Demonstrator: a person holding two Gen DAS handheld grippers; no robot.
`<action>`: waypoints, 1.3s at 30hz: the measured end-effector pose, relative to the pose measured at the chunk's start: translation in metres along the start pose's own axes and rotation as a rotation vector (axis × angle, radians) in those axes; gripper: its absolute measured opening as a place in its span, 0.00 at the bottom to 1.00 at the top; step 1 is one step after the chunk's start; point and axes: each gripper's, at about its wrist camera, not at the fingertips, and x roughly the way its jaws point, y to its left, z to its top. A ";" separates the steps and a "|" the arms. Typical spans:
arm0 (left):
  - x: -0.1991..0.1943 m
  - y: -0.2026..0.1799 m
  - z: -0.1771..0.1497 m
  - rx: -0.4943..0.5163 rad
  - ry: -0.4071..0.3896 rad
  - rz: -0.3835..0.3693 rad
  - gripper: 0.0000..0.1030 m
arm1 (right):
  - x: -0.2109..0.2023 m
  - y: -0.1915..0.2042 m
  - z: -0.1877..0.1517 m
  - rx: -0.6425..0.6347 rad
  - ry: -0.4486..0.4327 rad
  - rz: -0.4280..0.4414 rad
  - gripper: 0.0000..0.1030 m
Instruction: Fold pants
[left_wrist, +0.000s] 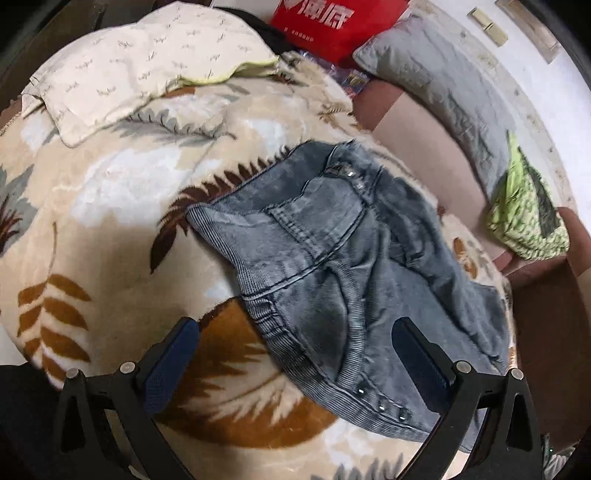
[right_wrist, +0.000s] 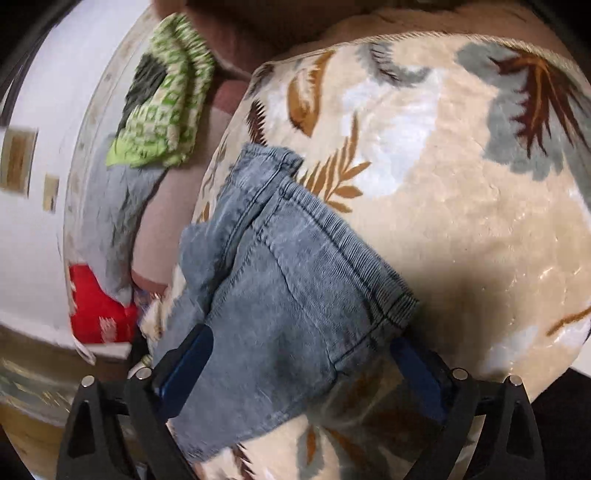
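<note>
Grey-blue denim pants (left_wrist: 332, 266) lie bunched and partly folded on a cream blanket with a leaf print (left_wrist: 110, 221). In the left wrist view my left gripper (left_wrist: 295, 354) is open just above the near edge of the pants, with its right finger (left_wrist: 417, 362) over the denim and its left finger over the blanket. In the right wrist view the pants (right_wrist: 288, 288) lie between the fingers of my right gripper (right_wrist: 299, 365), which is open and hovers over the folded denim; the blanket (right_wrist: 461, 184) spreads to the right.
A cream pillow (left_wrist: 129, 70) lies at the blanket's far left. A grey pillow (left_wrist: 443, 92), a green patterned cloth (left_wrist: 524, 214) and a red bag (left_wrist: 332, 22) sit along the pink sofa edge by the white wall (right_wrist: 33, 229).
</note>
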 end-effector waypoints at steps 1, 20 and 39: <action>0.007 0.002 0.001 -0.018 0.018 -0.008 1.00 | 0.001 0.000 0.002 0.004 0.000 -0.003 0.93; 0.028 0.008 0.018 -0.122 0.088 0.062 0.26 | 0.006 -0.010 0.012 -0.002 -0.015 -0.087 0.30; -0.075 -0.015 0.004 0.037 -0.123 0.025 0.13 | -0.051 0.033 0.004 -0.193 -0.024 -0.188 0.20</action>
